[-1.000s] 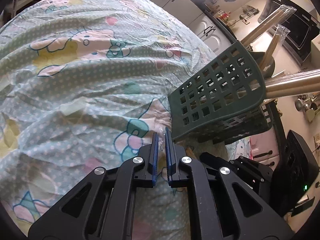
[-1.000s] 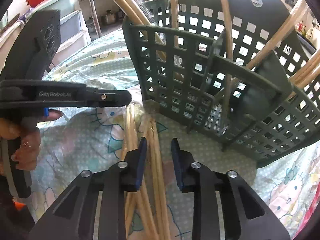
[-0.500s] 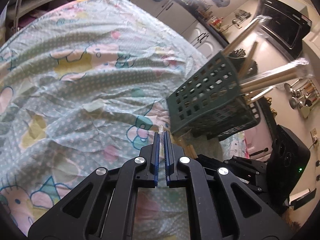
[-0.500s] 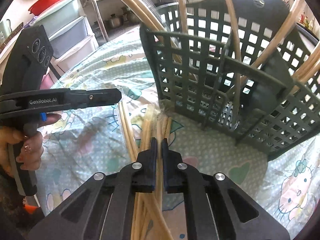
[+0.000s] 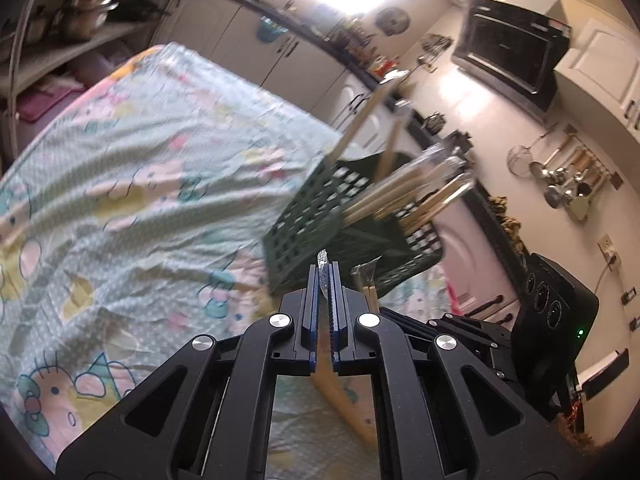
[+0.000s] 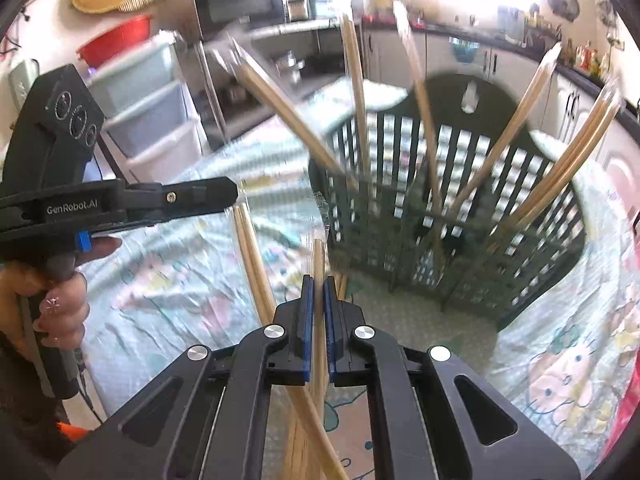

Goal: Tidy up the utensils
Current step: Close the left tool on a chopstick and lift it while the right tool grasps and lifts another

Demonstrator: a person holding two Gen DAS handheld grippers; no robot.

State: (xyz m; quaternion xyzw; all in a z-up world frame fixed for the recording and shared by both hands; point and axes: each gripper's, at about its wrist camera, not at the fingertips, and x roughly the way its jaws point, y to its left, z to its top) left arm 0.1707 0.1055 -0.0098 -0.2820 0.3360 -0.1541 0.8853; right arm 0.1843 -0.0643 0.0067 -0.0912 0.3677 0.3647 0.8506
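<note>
1. Left wrist view: my left claw (image 5: 324,280) is pinched narrow on a clear wrapper (image 5: 322,258), above the patterned cloth (image 5: 132,184). The green basket (image 5: 320,224) stands just ahead, chopsticks leaning in it.
2. Right wrist view: my right claw (image 6: 316,292) clamps a wrapped chopstick pair (image 6: 319,264); more wrapped chopsticks (image 6: 252,252) hang from the left claw beside it, with the basket ahead to the right.

Dark green lattice basket (image 6: 460,240), far right on table. Pale tan wooden chopsticks (image 6: 256,252), some in clear wrapper. Tablecloth (image 5: 132,184) mint green with white polka dots, cartoon cat prints in pink, yellow, teal. Both grippers black, blue fingers (image 6: 307,320), silver screws. Far left: red basin (image 6: 116,42), grey-white drawers (image 6: 148,116).
</note>
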